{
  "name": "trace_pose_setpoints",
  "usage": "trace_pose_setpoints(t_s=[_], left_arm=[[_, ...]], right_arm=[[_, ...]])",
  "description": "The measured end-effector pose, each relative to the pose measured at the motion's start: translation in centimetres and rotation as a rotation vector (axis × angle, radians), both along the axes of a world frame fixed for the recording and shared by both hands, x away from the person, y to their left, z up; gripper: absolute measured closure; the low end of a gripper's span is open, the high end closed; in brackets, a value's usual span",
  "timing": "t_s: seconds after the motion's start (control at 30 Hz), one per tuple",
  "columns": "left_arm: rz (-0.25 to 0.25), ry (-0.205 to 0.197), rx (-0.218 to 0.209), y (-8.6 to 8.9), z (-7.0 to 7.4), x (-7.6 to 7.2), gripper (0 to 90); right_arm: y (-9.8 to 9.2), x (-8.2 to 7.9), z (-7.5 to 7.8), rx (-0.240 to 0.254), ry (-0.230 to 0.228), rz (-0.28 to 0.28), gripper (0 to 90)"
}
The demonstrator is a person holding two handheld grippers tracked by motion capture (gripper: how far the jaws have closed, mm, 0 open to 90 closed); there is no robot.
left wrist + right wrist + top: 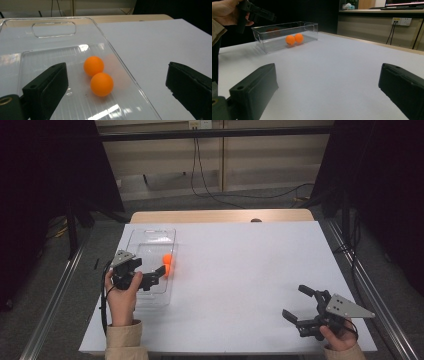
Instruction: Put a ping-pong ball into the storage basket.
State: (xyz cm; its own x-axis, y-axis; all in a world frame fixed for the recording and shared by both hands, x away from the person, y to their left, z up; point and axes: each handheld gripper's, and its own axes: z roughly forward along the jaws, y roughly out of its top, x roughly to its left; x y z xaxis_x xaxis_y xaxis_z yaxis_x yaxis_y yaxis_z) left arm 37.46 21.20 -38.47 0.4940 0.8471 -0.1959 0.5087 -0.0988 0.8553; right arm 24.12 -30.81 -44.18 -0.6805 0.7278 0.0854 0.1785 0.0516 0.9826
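Observation:
A clear plastic bin (151, 233) stands at the table's left, with two orange balls (168, 263) side by side on its floor by the right wall. In the left gripper view the balls (98, 75) touch each other inside the bin (53, 23). My left gripper (156, 277) is open, hovering over the bin's near end, jaws wide and empty (116, 75). My right gripper (297, 302) is open and empty over bare table at the front right, far from the bin (312, 27) and the balls (294, 39).
The white table top (245, 270) stretches between the bin and my right gripper. In the right gripper view a hand holds the left gripper (265, 15) above the bin. Dark curtains and metal rails flank the table; cables lie on the floor behind.

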Motion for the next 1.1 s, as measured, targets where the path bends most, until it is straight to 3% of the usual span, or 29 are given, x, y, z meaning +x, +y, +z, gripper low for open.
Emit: trace_pose_setpoints(t_s=[1.1], left_arm=[[-0.073,-0.076,-0.025,0.0,-0.9,-2.0,4.0]], right_arm=[[0.0,0.0,0.0,0.000,-0.003,0.001,1.7]])
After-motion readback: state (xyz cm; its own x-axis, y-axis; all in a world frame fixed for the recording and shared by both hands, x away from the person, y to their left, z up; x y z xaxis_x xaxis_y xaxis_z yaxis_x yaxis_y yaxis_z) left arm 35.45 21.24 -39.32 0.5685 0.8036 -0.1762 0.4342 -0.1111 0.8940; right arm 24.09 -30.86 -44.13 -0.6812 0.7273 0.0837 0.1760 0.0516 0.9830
